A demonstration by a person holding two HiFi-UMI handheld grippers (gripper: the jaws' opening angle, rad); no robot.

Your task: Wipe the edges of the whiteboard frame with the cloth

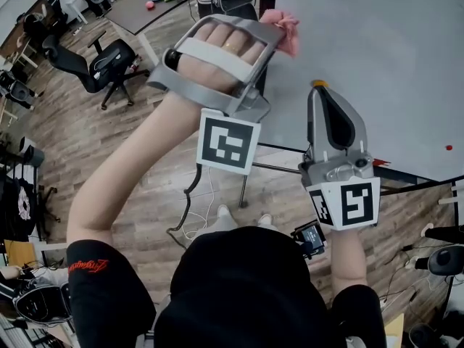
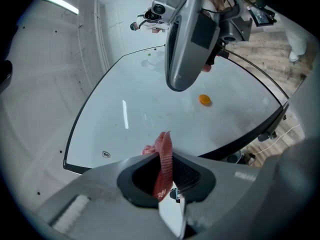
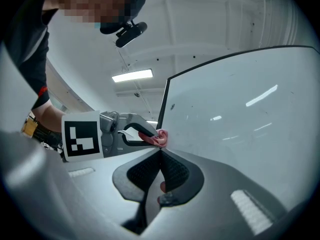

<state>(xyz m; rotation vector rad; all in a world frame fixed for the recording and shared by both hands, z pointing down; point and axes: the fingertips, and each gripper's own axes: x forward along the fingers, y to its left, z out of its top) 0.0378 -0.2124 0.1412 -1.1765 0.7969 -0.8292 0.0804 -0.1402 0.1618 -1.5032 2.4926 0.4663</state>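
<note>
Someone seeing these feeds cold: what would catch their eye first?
The pink cloth, pinched in the left tool, sits at the left edge of the whiteboard. Beside it, the right tool is shut on nothing and hangs over the white surface.

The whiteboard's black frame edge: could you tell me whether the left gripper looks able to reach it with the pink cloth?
Probably yes. The left gripper, shut on the pink mesh cloth, holds it beside the whiteboard's black frame edge, and nothing shows between them; contact is hard to confirm.
</note>
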